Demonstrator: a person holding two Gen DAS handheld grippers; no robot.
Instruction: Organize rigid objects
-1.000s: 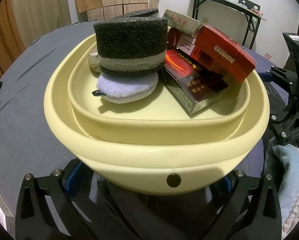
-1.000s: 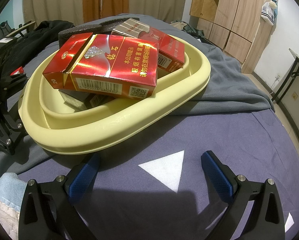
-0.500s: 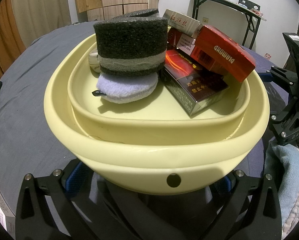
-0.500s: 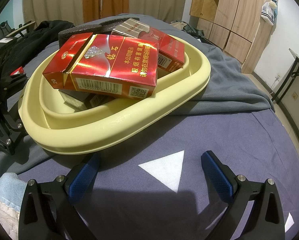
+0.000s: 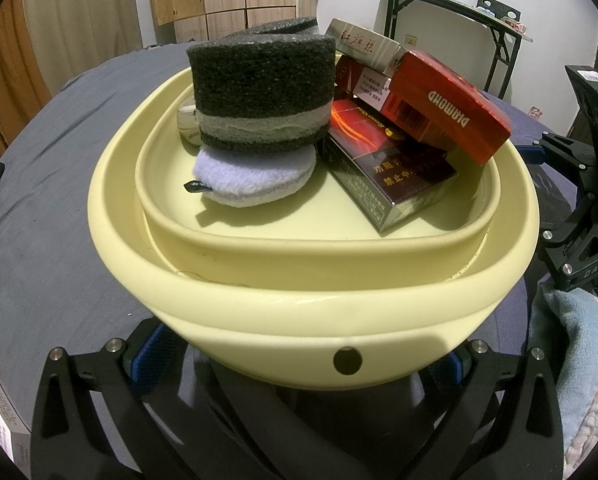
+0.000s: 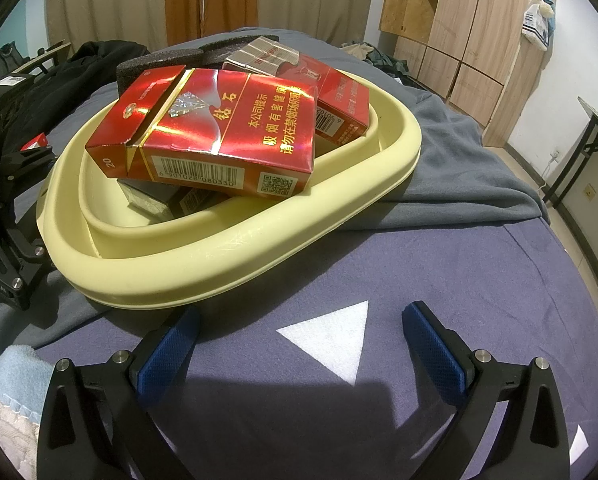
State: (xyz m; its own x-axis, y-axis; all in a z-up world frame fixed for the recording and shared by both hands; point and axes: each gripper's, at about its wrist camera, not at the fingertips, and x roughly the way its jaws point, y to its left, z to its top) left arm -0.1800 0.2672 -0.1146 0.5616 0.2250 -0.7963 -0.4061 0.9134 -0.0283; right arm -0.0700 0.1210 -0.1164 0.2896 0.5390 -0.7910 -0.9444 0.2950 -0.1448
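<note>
Yellow tray point(image 5: 311, 312): loaded, unmoved since earlier | left tool point(image 5: 299, 364): spread wide beneath tray rim | right tool point(image 6: 299, 344): wide, empty | sorting apparently finished.

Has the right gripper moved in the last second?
No. The right gripper sits the same against the white triangle on the bedsheet and the yellow basin, jaws open and empty.

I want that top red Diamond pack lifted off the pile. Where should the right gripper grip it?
Probably across its two long narrow sides, coming from above: the Diamond pack lies flat on top, overhanging the yellow tray rim, and the right gripper is open.
</note>
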